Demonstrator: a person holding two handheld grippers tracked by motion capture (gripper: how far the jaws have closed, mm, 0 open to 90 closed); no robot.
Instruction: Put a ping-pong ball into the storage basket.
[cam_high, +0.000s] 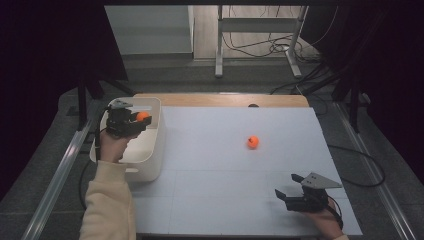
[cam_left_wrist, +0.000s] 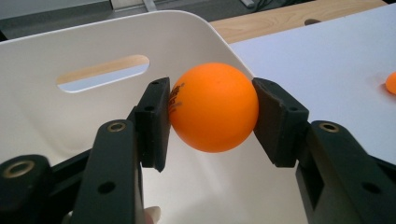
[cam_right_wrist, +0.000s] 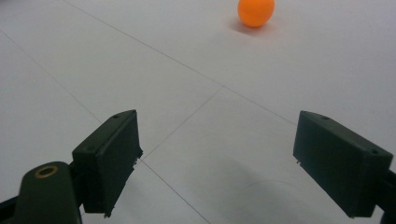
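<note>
The left gripper (cam_left_wrist: 212, 114) grasps an orange ball (cam_left_wrist: 214, 107) over the white bin (cam_left_wrist: 56, 116); its dark print is unreadable. The right gripper (cam_right_wrist: 219, 161) gapes empty, well apart from the bin.

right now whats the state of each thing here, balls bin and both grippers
left gripper: over the bin, pads touching a ball on both sides
held orange ball: between the left gripper's pads, above the bin's inside
white bin: upright at the table's left edge
second orange ball: loose on the white table surface
right gripper: open, nothing between its jaws, low over the table
</note>
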